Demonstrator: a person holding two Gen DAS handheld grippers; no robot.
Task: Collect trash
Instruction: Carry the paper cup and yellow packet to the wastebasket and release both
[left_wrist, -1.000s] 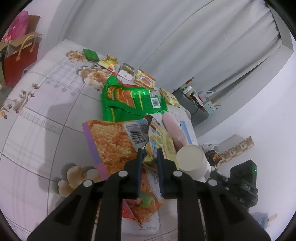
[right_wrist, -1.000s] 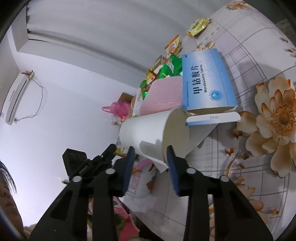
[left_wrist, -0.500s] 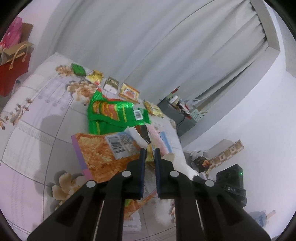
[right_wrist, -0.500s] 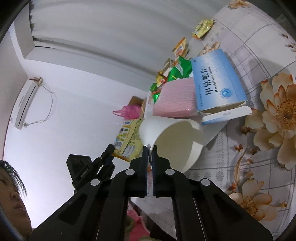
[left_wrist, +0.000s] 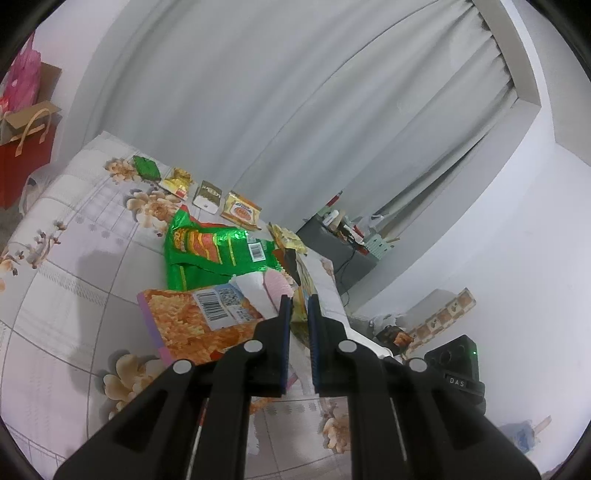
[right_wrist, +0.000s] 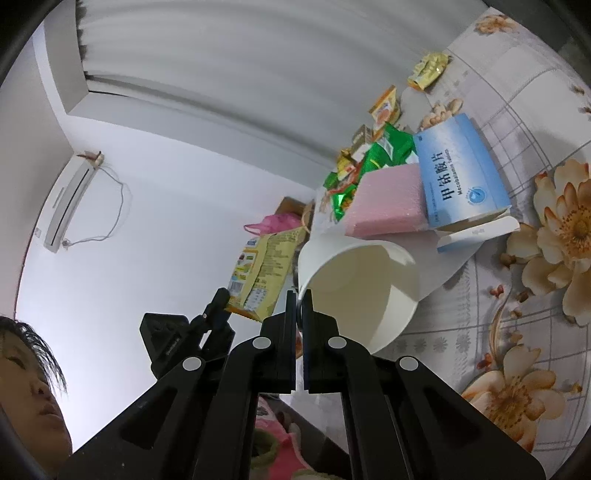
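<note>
We have the left gripper clamped on a yellow wrapper, jaws nearly together with the thin packet pinched between them; in the right wrist view that same yellow wrapper hangs in the air, long side up and down, print facing us, its bottom edge at the left gripper's fingertips. Off to the left on the flowered tablecloth lies an orange snack bag, flat, barcode up, its long side running left to right; behind it a green snack bag, crinkled and shiny, also flat, and a row of small packets near the curtain.

Over to the right wrist view: our right gripper is shut on the rim of a white paper cup, the wall of the cup squeezed thin between the jaws; the cup lies tipped on its side, mouth open toward us and down, base pointing away toward the pile. Just behind it sits a pink pad, and touching that on the right a blue medicine box, long side running away from us, end flap open toward the camera.
</note>
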